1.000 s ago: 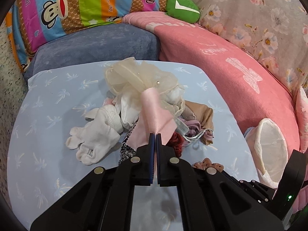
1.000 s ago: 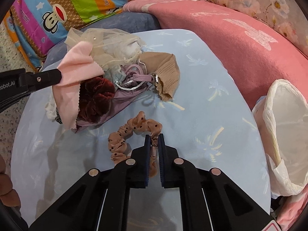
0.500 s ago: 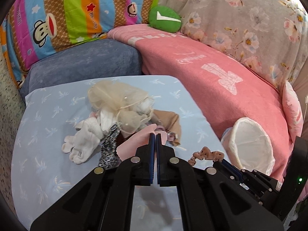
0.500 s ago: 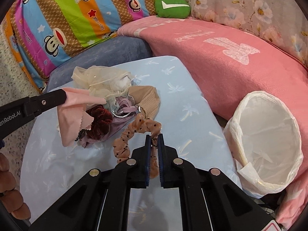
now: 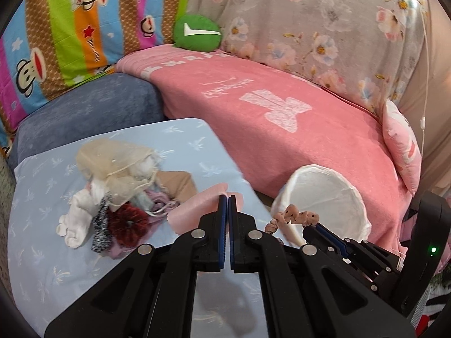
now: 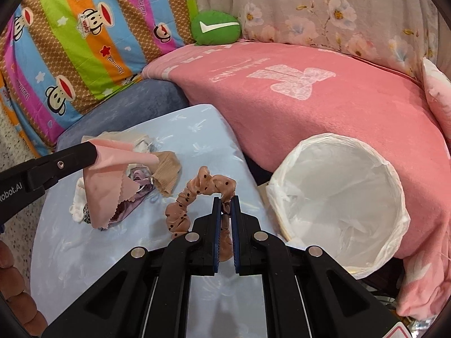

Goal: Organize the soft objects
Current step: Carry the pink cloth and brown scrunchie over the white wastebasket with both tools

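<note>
My left gripper is shut on a pale pink cloth, which hangs above the light blue table; the same cloth shows in the right wrist view. My right gripper is shut on a dotted tan scrunchie, held in the air near the table's right edge; the scrunchie also shows in the left wrist view. A pile of soft things lies on the table: cream tulle, white socks, a dark red scrunchie, a tan cloth. A white-lined bin stands right of the table.
A pink blanket covers the sofa behind the bin. A blue-grey cushion, a striped monkey-print pillow and a green round cushion lie at the back. Another hand-held part shows at the lower left.
Both grippers have lifted and swung right toward the white bin, carrying the pink cloth and the dotted scrunchie away from the pile. The pile stays on the table.
</note>
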The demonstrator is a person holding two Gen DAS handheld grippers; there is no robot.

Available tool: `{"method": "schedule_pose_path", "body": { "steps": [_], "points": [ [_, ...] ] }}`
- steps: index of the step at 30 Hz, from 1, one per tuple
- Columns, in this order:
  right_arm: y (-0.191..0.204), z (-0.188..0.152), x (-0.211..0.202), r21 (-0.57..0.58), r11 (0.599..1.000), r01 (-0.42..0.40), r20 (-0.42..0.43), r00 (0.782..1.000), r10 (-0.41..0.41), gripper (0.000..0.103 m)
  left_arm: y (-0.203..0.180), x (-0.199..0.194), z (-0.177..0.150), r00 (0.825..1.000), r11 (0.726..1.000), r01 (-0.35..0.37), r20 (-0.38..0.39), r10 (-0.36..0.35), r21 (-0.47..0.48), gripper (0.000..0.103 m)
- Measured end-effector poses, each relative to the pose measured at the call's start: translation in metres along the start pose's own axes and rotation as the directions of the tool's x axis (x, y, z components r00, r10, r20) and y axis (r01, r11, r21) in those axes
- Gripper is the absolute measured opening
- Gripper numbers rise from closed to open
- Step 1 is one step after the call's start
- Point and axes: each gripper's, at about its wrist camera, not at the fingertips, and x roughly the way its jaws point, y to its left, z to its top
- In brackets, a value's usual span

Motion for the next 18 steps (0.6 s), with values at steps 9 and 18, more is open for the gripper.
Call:
{"method": "schedule_pose_path", "body": {
  "steps": [9,18],
  "points": [
    [-0.071,0.001,-0.016,0.104,0.991,0.079,0.027,0.996,-0.083,0.006,-0.062,0.017,0.004,0.995,0.991,0.097,-0.026,-0.095,0.09,0.002],
    [-0.117,-0.002,-0.021,0.169,0.976,0.134,0.029,0.99,-0.14,0.006,-0.11,0.037,0.006,0.982,0.973,0.181,-0.079,-0.171,0.144,0.002]
  ]
}}
